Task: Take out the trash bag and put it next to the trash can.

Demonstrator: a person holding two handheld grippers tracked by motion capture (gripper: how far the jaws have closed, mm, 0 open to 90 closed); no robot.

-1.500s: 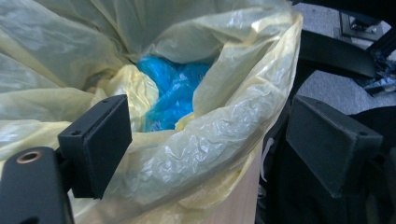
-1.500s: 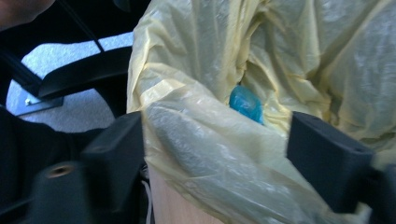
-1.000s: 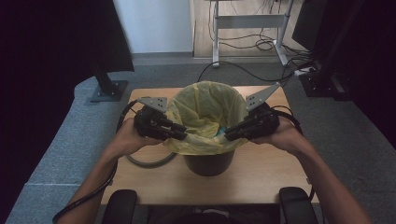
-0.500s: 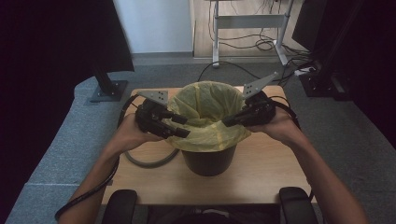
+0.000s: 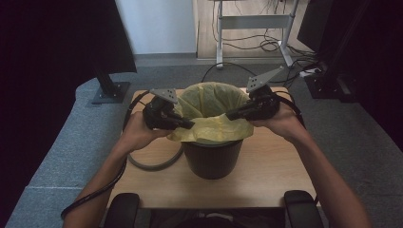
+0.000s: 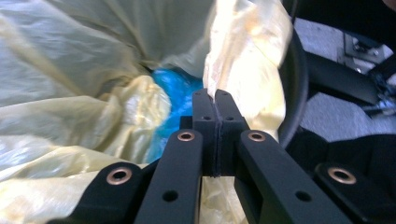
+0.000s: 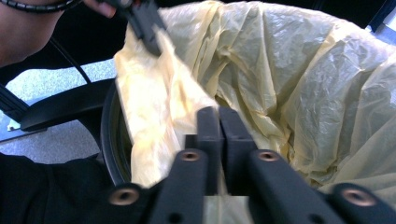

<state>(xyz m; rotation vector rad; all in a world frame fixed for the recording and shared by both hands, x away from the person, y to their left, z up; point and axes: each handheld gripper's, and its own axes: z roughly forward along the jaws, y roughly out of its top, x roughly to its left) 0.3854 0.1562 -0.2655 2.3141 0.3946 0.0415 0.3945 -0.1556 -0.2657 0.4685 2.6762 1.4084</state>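
A black bin (image 5: pixel 211 156) stands mid-table. Left tool (image 5: pixel 190 125) and right tool (image 5: pixel 231 114) each clamp its yellow bag's (image 5: pixel 209 130) front rim; lift both evenly, keeping the film slack to avoid tearing.

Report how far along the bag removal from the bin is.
Done: both grippers have a hold, the left gripper and right gripper each shut on the near edge of the yellow bag. In hand: that edge is pulled off the rim of the black bin. Left: the far edge looks draped over the rim, and the bag sits inside, with something blue in it.
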